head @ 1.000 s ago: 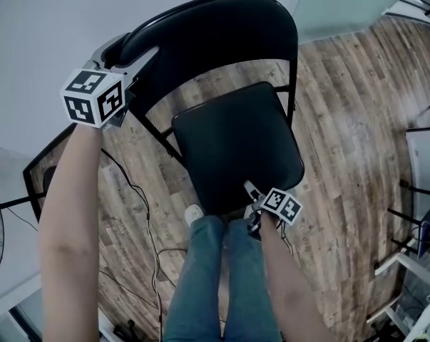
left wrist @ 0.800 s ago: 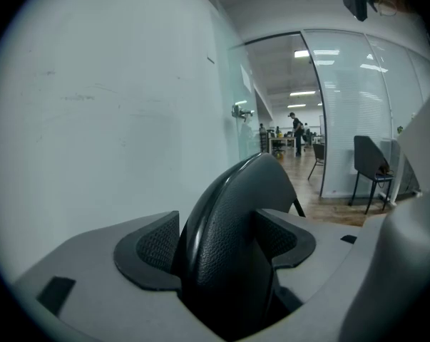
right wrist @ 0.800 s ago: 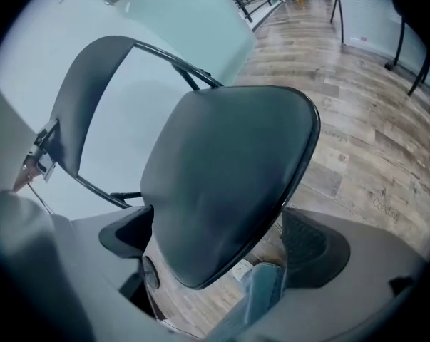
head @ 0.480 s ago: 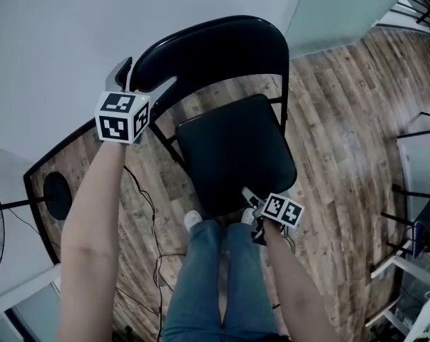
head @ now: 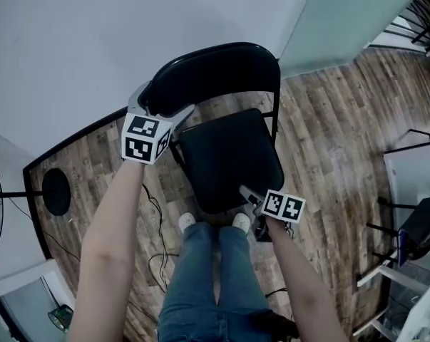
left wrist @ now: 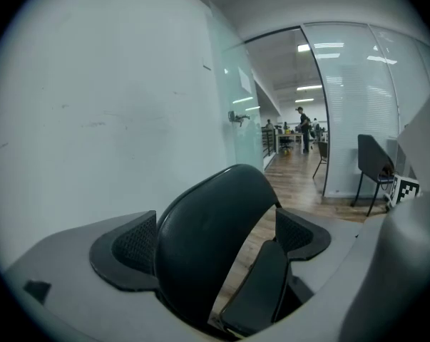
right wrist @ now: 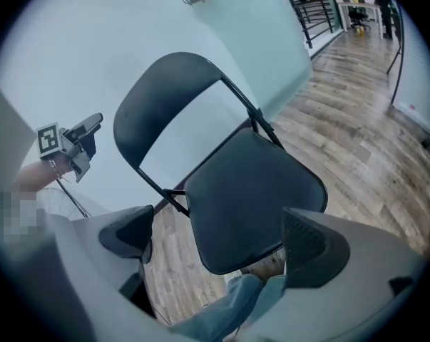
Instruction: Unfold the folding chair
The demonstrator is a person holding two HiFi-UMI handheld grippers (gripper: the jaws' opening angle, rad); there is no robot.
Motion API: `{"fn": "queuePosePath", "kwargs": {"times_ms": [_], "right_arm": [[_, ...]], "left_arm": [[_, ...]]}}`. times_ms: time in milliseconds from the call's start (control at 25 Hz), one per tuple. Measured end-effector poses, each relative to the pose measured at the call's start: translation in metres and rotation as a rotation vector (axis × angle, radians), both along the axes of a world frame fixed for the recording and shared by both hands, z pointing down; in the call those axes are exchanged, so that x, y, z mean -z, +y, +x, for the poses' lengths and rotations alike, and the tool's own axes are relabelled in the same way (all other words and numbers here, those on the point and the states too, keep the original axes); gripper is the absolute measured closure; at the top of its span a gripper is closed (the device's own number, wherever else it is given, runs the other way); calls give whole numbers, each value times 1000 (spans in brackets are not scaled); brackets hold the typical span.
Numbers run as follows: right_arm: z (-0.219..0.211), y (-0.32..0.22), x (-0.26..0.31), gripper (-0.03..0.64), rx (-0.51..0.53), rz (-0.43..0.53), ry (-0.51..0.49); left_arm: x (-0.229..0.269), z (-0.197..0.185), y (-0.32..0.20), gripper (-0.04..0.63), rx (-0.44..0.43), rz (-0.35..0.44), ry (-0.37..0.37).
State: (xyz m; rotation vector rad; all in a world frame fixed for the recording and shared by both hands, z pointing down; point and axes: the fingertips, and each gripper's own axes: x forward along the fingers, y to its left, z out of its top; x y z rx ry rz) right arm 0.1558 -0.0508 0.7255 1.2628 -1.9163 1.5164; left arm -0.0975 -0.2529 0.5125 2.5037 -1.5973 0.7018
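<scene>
Head view shows the folding chair (head: 229, 155) standing opened out on a wood-plank floor (head: 329, 134), its back towards a plain white wall (head: 72, 41), directly ahead of the person's jeans (head: 207, 283) and pale shoes (head: 188, 223).

The left gripper (head: 163, 105) sits at the left corner of the chair's backrest (head: 215, 73). Its jaws have just been opening. In the left gripper view the backrest (left wrist: 200, 248) stands between the two widely spread pads (left wrist: 132, 244), and neither pad presses on it.

The right gripper (head: 250, 201) hangs just off the front edge of the seat (head: 229, 159). In the right gripper view its jaws are also spread, with the seat's front edge (right wrist: 250, 191) seen beyond them and apart from both pads.

Backrest and seat are smooth, dark, rounded padded panels on a thin dark tube frame (head: 277, 102).

Right of the chair a frosted glass partition (head: 343, 13) meets the wall. Left of the chair, thin dark cables (head: 154, 219) trail over the planks.
</scene>
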Motion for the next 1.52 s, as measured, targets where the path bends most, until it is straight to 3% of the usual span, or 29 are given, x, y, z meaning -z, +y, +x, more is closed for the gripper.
{"fn": "queuePosePath", "kwargs": {"times_ms": [240,480,720,1000,1280,1520], "right_arm": [[8,-15,61,69,139,99,61],[19,-27,120,69,156,198,68],[15,-31,169,71,206,287,115],[4,-23,221,72,340,400,177],[3,-29,275,72,320,493,149],[0,-35,308,72,307,568,182]], "left_arm": [[41,14,32,103,9,47,44],[77,27,52,103,-12,80,27],[103,22,72,103,47,106,99],[133,25,106,103,108,156,184],[160,19,123,103,151,197,186],[186,25,138,103,149,240,175]]}}
